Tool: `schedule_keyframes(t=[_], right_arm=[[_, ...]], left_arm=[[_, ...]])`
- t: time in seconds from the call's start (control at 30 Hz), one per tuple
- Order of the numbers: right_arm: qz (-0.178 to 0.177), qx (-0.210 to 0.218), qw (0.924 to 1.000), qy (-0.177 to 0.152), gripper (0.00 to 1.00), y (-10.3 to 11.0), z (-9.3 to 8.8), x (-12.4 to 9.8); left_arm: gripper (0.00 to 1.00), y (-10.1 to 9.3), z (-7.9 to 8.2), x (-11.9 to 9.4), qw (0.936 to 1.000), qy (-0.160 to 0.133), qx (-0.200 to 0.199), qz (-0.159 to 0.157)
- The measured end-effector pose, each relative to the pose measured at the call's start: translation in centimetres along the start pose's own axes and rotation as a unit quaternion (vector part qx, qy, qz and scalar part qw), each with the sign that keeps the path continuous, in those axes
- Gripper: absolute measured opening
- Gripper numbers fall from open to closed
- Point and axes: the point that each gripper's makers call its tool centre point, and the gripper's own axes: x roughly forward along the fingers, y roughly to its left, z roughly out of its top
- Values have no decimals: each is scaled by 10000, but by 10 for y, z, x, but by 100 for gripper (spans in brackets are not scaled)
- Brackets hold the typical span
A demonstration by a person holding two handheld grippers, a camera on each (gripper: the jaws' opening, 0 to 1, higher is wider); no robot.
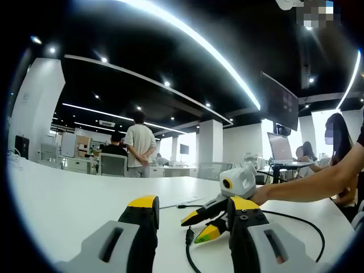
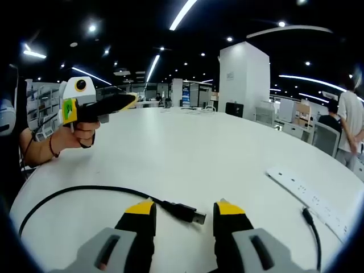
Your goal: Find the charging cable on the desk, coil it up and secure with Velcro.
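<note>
Black charging cable uncoiled on desk

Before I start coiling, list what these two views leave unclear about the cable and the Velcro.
- Charging cable: in the right gripper view its far run leaves the bottom left edge; full length unknown.
- Second plug, right gripper view: its lead is cut off at the bottom edge, so whether it belongs to that cable is unclear.
- Velcro: no strap can be made out.
- Left gripper view: the left gripper hides part of the cable.
</note>
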Motion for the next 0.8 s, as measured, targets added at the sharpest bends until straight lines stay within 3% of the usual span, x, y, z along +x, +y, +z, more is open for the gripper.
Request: schedule_keyframes(t=[0.8], right_arm=[[129,149,9998,-11,33,-1,-5,6]], left_arm=[[49,3,1,0,10000,-24,-18,23]])
